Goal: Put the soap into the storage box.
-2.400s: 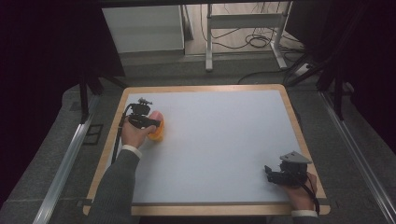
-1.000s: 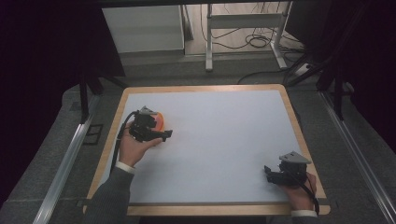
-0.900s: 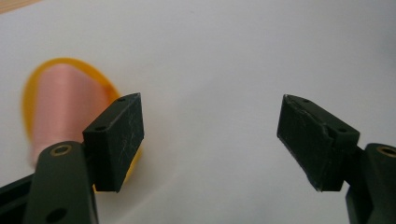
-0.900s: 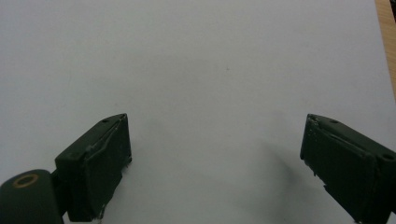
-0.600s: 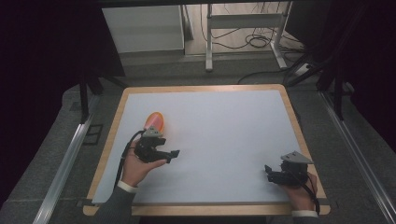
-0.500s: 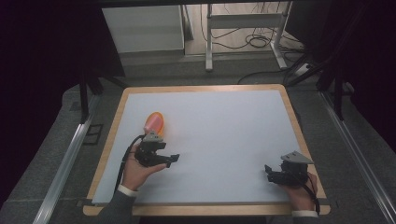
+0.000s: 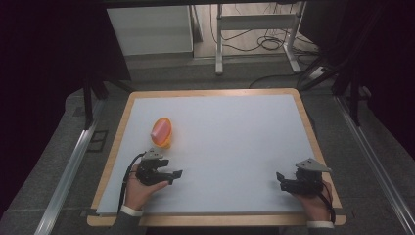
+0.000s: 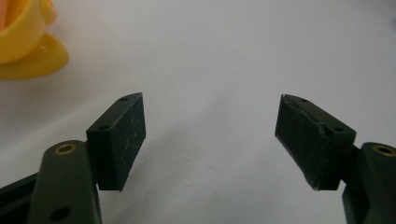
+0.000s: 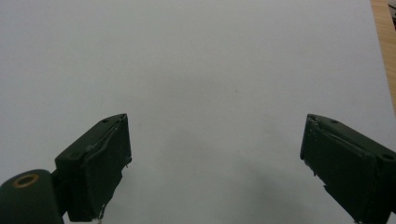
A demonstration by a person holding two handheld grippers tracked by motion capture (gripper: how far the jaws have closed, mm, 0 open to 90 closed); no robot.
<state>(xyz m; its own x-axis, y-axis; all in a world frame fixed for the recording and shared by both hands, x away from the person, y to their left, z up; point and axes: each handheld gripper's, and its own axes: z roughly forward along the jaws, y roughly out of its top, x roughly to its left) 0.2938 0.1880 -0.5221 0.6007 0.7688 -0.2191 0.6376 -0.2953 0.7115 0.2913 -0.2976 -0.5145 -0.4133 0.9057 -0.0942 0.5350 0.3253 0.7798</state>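
Observation:
A yellow cup-like object with a pink-orange inside (image 7: 161, 131) rests on the white table top (image 7: 235, 132), left of the middle. My left gripper (image 7: 175, 175) is open and empty near the front left, a short way in front of that object; the object's yellow edge (image 8: 25, 44) peeks in at the top left of the left gripper view. My right gripper (image 7: 280, 178) is open at the front right with only bare white surface between its jaws. Both sets of dark jaw pads (image 8: 119, 140) (image 9: 95, 163) stand wide apart.
The white top sits in a wooden frame (image 7: 313, 137). Beyond the far edge stand a white cabinet (image 7: 149, 29) and a metal stand (image 7: 254, 24) with cables on the floor. Metal rails (image 7: 68, 166) run along both sides of the table.
My left gripper let go of the yellow object and drew back toward the front edge, leaving it lying on the table. The right gripper has stayed put.

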